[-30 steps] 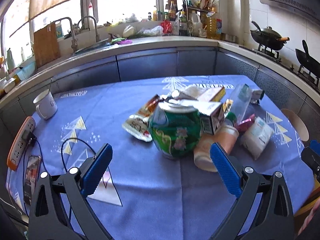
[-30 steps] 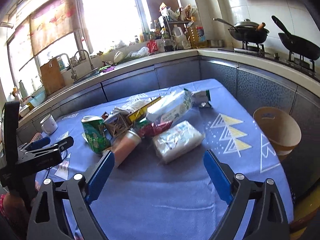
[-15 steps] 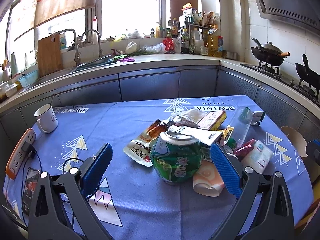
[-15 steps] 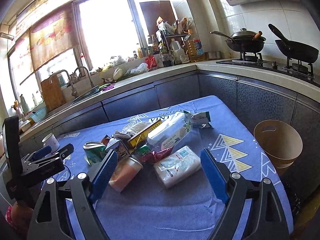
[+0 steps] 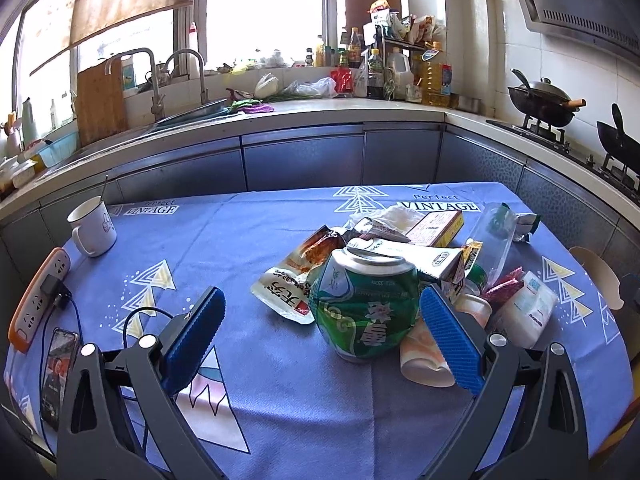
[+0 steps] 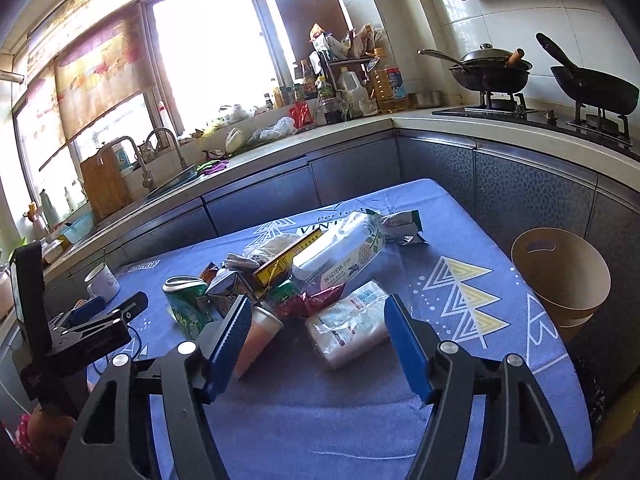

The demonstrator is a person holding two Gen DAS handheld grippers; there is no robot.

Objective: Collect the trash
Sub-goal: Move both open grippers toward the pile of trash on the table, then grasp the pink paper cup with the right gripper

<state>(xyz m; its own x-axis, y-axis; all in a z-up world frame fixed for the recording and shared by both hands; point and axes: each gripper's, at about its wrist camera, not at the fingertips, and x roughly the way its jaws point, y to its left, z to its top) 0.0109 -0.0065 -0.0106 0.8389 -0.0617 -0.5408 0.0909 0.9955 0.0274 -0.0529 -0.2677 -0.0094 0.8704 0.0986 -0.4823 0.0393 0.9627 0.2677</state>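
Trash: I count one heap of litter in the middle of the blue patterned tablecloth (image 5: 248, 240), nothing lifted yet.
Cans: one dented green drink can (image 5: 366, 308), standing tilted at the near left edge of the heap.
Cups: one peach paper cup (image 5: 426, 354) lying on its side, touching the can; one white mug (image 5: 93, 226) stands well apart at the cloth's far left.
Boxes: two, I think — a yellow flat carton (image 6: 288, 258) and a white folded carton (image 5: 404, 254) leaning over the can.
Packets: one white clear-plastic tissue pack (image 6: 352, 322), one big white wipes pack (image 6: 340, 258), one red foil wrapper (image 6: 316, 302), one white-and-orange snack pouch (image 5: 292, 284); smaller scraps I cannot count.
Bin: one tan round bucket (image 6: 560, 280) off the cloth's right side.
Left gripper (image 5: 320, 338): my jaws are spread wide, empty; the can sits ahead between the blue pads, untouched.
Right gripper (image 6: 318, 342): my jaws are closing, nothing clasped; the tissue pack lies ahead between the pads, not touched.
Other: one orange power strip (image 5: 38, 294) and one phone (image 5: 58, 376) at the left edge.
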